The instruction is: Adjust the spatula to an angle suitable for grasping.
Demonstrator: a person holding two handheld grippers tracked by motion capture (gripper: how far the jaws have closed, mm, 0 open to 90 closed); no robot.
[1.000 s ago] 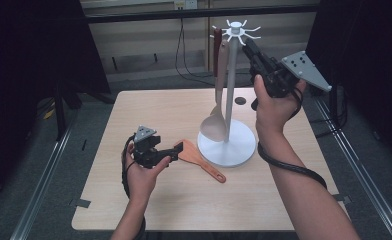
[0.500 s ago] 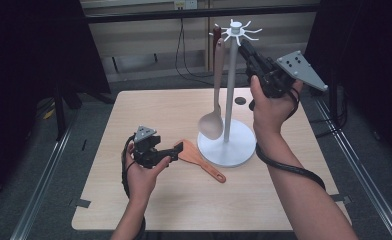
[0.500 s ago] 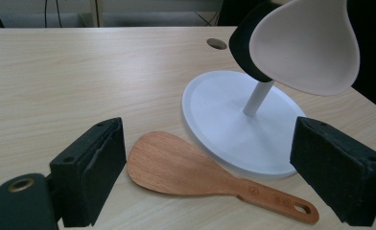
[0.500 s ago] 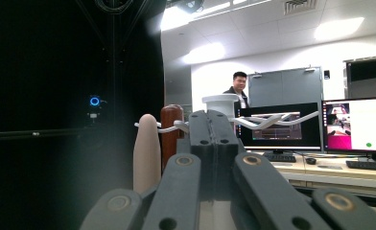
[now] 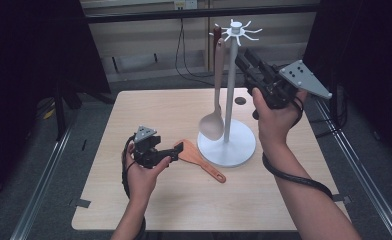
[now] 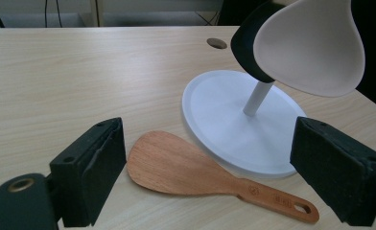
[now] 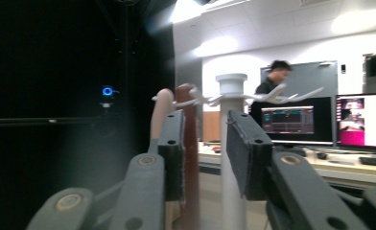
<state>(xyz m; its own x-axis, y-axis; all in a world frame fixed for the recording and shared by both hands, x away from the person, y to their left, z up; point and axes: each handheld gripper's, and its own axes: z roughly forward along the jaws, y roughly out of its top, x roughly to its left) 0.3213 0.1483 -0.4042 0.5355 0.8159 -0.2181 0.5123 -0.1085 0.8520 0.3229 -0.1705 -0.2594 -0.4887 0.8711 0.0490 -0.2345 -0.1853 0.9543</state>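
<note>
A white stand [image 5: 228,95] with hooks at its top rises from a round base [image 5: 234,150] on the table. A beige spoon [image 5: 212,125] hangs from one hook, and a dark brown handle [image 5: 215,36] hangs behind it. My right gripper [image 5: 242,54] is raised beside the pole's upper part. It is open with nothing in it; in the right gripper view [image 7: 204,139] the pole [image 7: 231,143] and brown handle [image 7: 190,143] stand beyond the jaws. A wooden spatula [image 5: 199,160] lies flat left of the base. My left gripper [image 5: 176,151] is open and low, with the spatula [image 6: 176,165] just ahead between its jaws.
The wooden table [image 5: 149,110] has a dark round hole [image 5: 240,100] behind the stand. Metal rails run along the floor on both sides. In the right gripper view, lit monitors [image 7: 363,120] and a person [image 7: 272,91] are far off.
The hanging spoon's bowl has swung slightly left. My right gripper has shifted a little left and down near the stand's top. The left gripper has stayed put.
</note>
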